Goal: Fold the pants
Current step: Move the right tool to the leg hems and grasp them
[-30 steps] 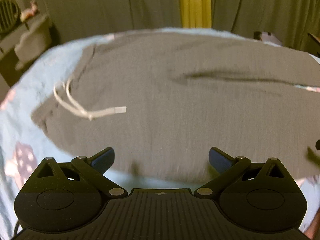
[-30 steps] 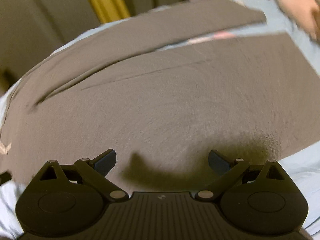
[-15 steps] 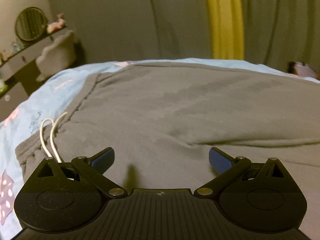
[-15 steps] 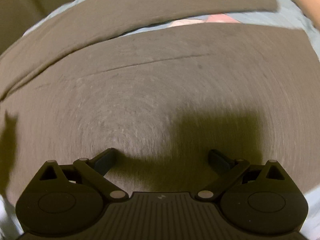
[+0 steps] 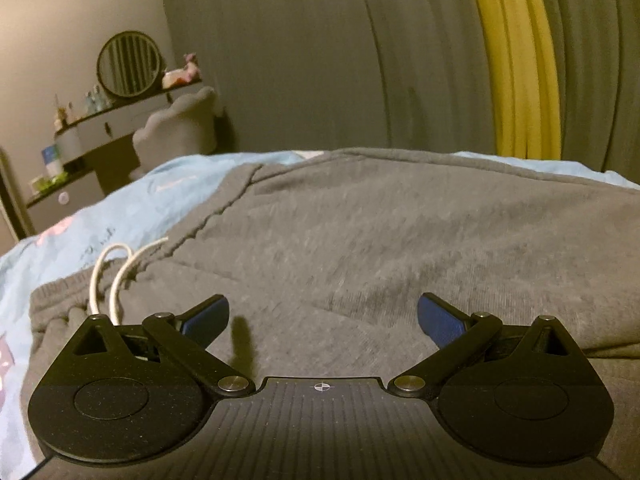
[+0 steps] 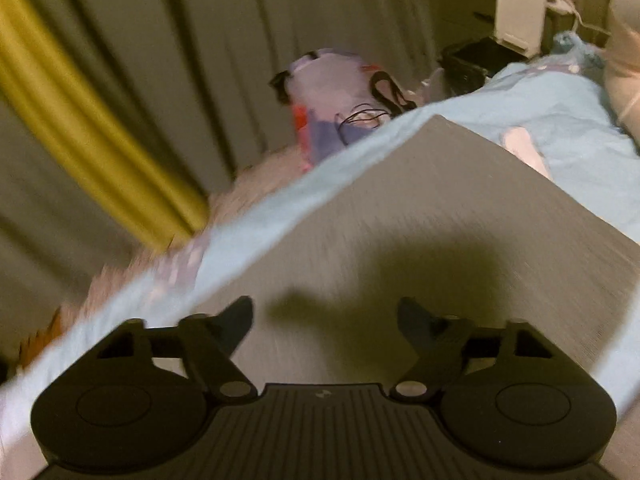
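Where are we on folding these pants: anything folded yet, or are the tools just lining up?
Early stage. Done: the grey pants lie spread on the blue bedsheet, with no fold that I can see, drawstring loose at the waistband. In hand: nothing; the left tool is open low over the waist end, the right tool open over a leg end. Left: grasping and every fold.

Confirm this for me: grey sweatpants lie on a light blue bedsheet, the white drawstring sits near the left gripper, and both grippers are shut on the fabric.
Not quite. Both grippers are open and hold nothing. The left wrist view shows the left gripper with jaws spread over the grey sweatpants; the right wrist view shows the right gripper likewise. The white drawstring and light blue bedsheet are as stated.
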Motion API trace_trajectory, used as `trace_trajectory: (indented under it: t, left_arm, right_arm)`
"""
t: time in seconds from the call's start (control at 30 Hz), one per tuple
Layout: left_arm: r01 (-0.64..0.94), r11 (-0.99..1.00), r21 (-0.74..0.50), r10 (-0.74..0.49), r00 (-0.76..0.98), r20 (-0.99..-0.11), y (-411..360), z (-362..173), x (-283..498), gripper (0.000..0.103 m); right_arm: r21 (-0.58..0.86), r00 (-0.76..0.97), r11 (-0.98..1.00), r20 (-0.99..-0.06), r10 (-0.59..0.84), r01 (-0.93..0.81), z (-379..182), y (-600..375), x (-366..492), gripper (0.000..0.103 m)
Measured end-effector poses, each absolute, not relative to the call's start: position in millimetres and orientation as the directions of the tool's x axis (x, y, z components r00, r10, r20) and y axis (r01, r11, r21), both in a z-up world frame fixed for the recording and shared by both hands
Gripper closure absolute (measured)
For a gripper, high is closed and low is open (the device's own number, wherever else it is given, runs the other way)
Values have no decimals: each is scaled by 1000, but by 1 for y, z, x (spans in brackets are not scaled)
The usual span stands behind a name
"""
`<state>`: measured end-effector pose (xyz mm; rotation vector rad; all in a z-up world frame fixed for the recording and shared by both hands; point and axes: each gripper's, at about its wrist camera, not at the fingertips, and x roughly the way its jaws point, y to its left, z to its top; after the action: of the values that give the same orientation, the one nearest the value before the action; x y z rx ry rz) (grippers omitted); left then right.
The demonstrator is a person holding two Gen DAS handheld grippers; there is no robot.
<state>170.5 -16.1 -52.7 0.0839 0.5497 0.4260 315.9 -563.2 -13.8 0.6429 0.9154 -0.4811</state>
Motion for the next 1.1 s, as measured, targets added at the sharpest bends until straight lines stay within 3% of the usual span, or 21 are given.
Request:
trace_trajectory:
  t: [0.07,0.13,0.17,0.2,0.47,0.53,0.57,0.63,0.83,0.97,1.1]
  left_arm:
    - [-373,911,176,408,753,-516,-14,-58,173,0]
    - [-376,915,147,395,753,-527,-11,-63,173,0]
    - [-377,917,132,386,753,-533,-8,-64,172,0]
    - [-376,919,120,379,754,-537,-7,-65,171,0]
    - [-376,924,74,351,755,-553,1,-66,170,0]
    - [-376,924,65,347,755,-556,1,-65,170,0]
    - [-376,925,62,344,755,-557,1,-65,170,0]
    - [-376,925,56,341,756,-559,2,-65,170,0]
    - [-369,929,-4,298,756,-582,11,-64,172,0]
    - [-361,932,-23,279,756,-592,13,-61,171,0]
    - [-353,934,-52,256,764,-592,16,-55,165,0]
  right_arm:
    - [297,517,688,-846,-133,662,-21,-569,341,29]
    - [242,474,682,-863,-173,690,-34,-572,359,38]
    - [225,455,674,-871,-184,703,-42,-576,367,48]
    - [213,440,664,-877,-193,717,-47,-575,365,50]
    - [225,435,580,-865,-251,783,-53,-587,369,50]
    - [157,402,598,-865,-301,786,-55,-581,369,68]
    - [117,384,607,-862,-331,786,-57,-578,369,83]
    - [133,410,619,-850,-330,774,-54,-576,362,97]
    - [245,574,671,-752,-324,700,-6,-568,290,99]
    - [336,681,685,-658,-320,647,24,-554,169,99]
    - [376,667,629,-673,-319,680,1,-539,51,99]
